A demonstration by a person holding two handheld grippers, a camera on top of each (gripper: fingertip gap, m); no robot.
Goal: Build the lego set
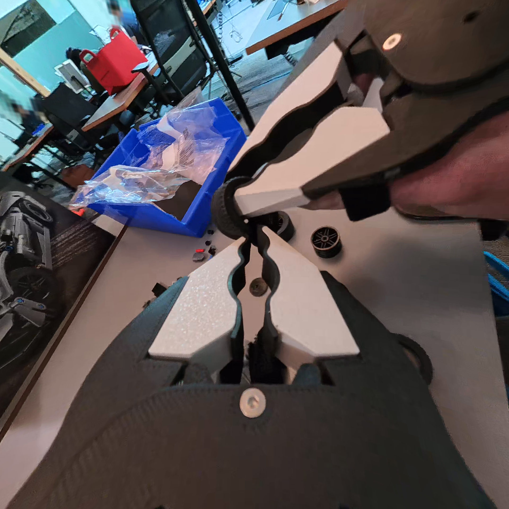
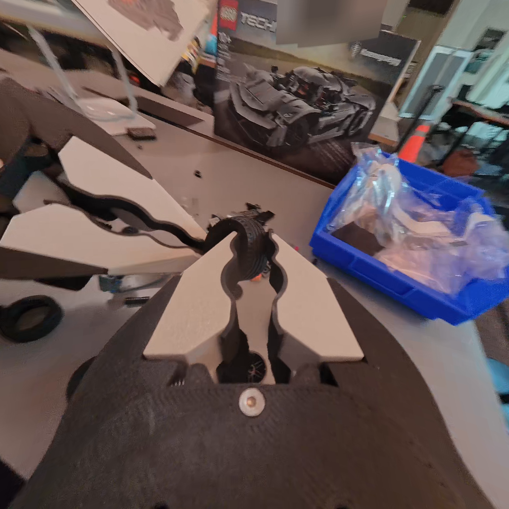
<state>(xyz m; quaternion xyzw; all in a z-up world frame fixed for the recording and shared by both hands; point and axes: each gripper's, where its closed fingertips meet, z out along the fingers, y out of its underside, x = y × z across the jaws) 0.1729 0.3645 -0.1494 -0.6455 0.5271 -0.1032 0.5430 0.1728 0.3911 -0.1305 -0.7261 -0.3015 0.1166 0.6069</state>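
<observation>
A: Office desks and chairs sit blurred behind a pale table [image 1: 385,289], where both grippers meet over loose parts.

B: Who has the tyre?

A: Right gripper [image 2: 252,242]. Its jaws are clamped across the tread of the black tyre [image 2: 252,248], which stands on edge between the tips. In the left view the same tyre [image 1: 227,209] sits at the tip of that gripper [image 1: 242,212].

B: And the left gripper [image 1: 254,234]?

A: Its tips are drawn nearly together, right against the tyre. Something dark sits at the tips, but I can't tell whether it is pinched there or just behind. It looks like a rim or the tyre's edge.

B: So what could go wrong?

A: My guess is they are seating a tyre on a rim. Rubber gives; squeezed across the tread it ovals, and then a rim won't enter squarely. If pushed off-axis, the tyre could pop out of the jaws.

B: Where would it land?

A: Probably among the small pieces [image 1: 202,252] scattered on the table, or it could roll toward the blue bin [image 1: 165,217] with its plastic bags [image 1: 154,170]. Two more wheels [image 1: 326,241] stand close by and could get knocked.

B: Anything else?

A: Both views are smeared, so things seem to be moving fast; the two grippers are touching or nearly so, and a bump could twist the grip. A spare tyre [image 2: 29,316] lies flat at the left, and the set's box [image 2: 297,110] stands behind, well clear.
</observation>
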